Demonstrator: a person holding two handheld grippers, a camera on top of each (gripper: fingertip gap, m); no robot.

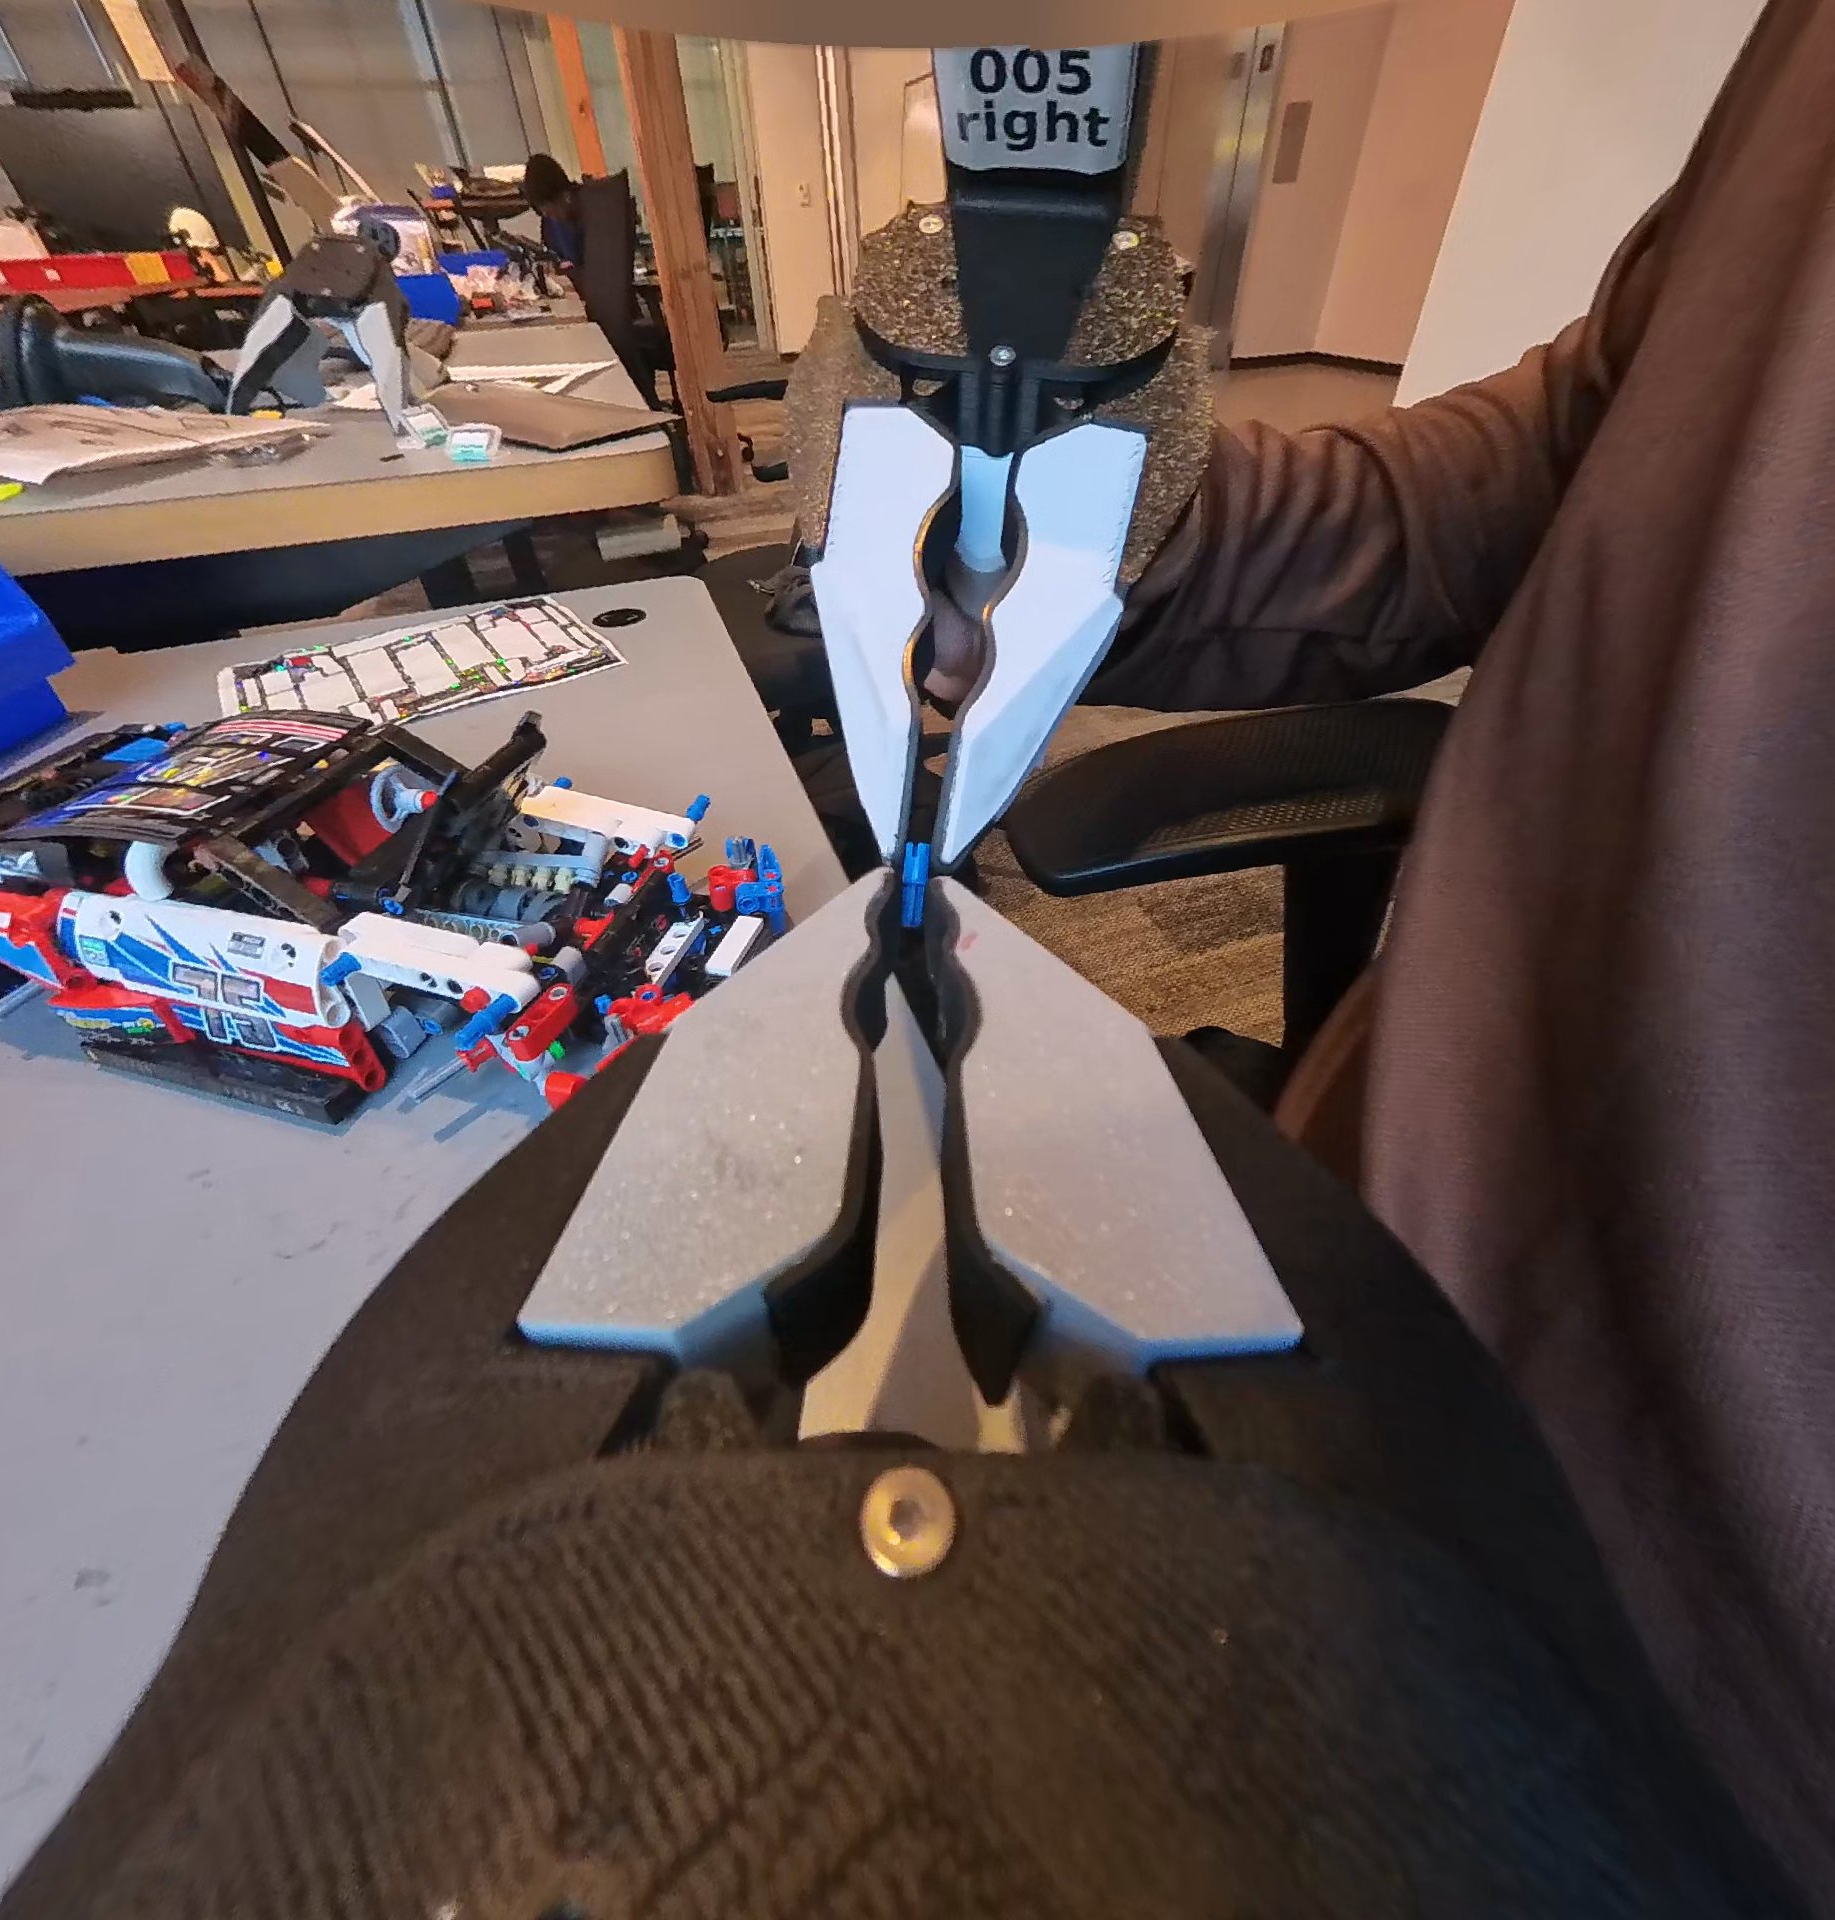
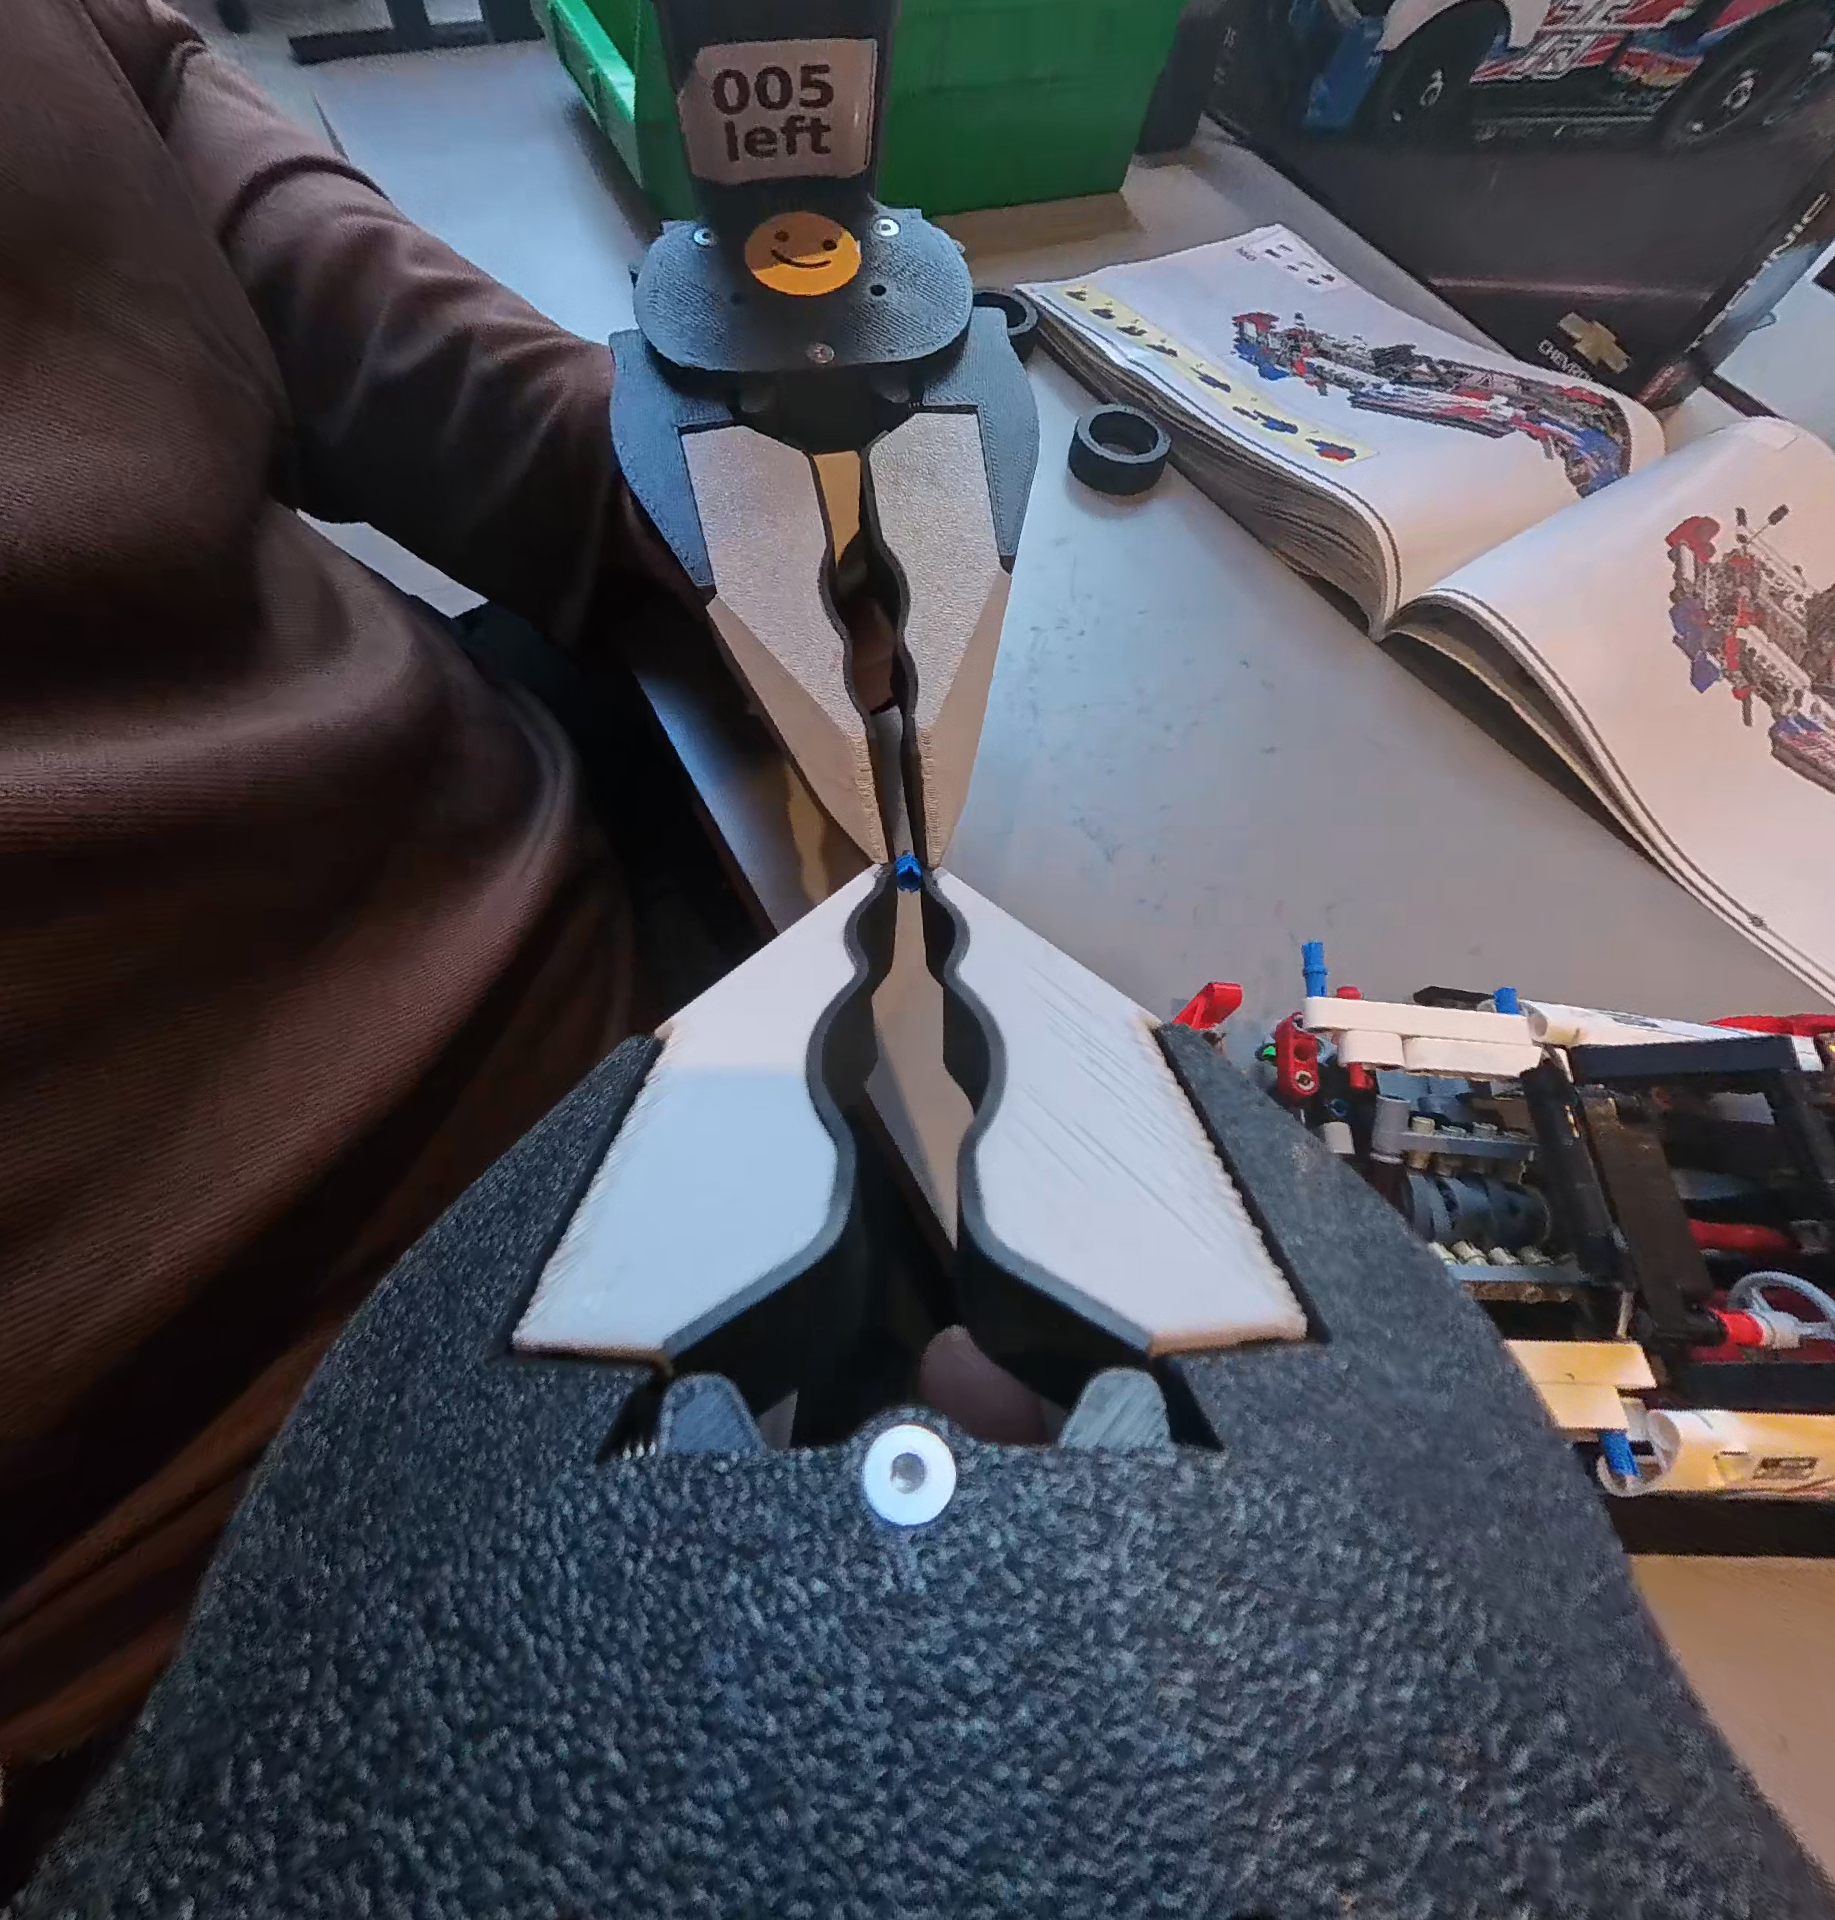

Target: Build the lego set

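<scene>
The left claw (image 1: 908, 883) and right claw (image 2: 902, 878) meet tip to tip off the tabletop (image 1: 165, 1299) edge, both pinched on 1 small blue pin (image 1: 915, 871), apparently so it can be passed or re-gripped at a better angle for insertion. Just beyond, the partly built race car (image 1: 300, 925) sits on the tabletop, open frame toward the claws, likely awaiting that pin. Farther off lie the open instruction book (image 2: 1412, 488) and 2 black tyres (image 2: 1119, 449).

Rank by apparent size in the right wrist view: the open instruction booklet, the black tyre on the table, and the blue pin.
1. Open instruction booklet
2. Black tyre
3. Blue pin, though nearest the camera
</scene>
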